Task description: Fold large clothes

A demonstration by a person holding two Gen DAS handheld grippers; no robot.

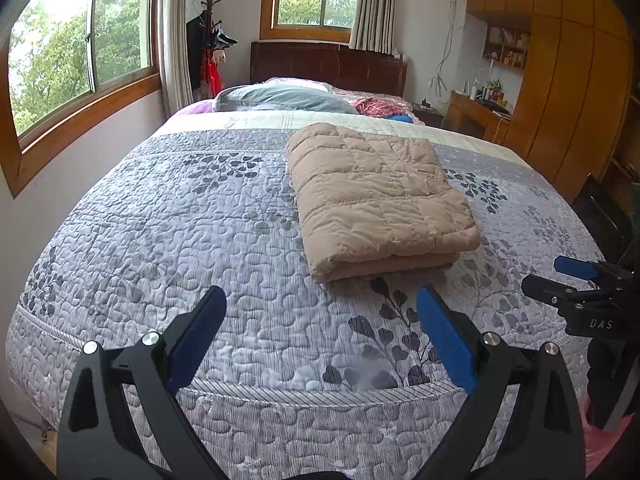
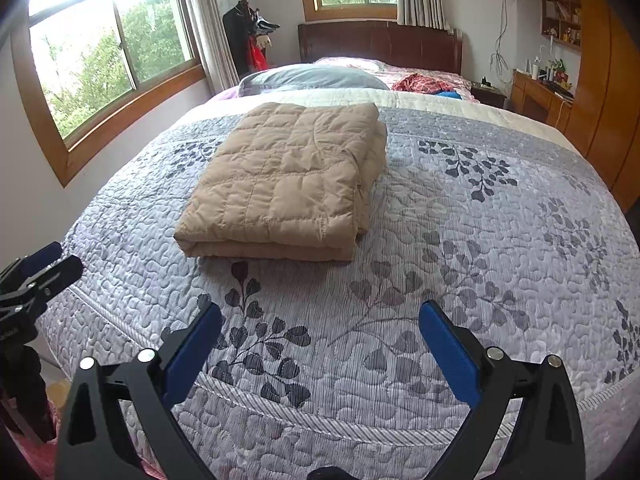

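Tan quilted garment (image 1: 380,200) lies folded into thick rectangle on bed (image 1: 180,240), mid-surface, set back from foot edge, folded edge facing foot. Left gripper (image 1: 322,328) above foot edge, jaws spread wide, nothing between blue pads. Right gripper (image 2: 320,340) beside it over same edge, jaws likewise spread, holding nothing. Both well apart from garment. Grey pillow (image 1: 280,98) toward headboard end.
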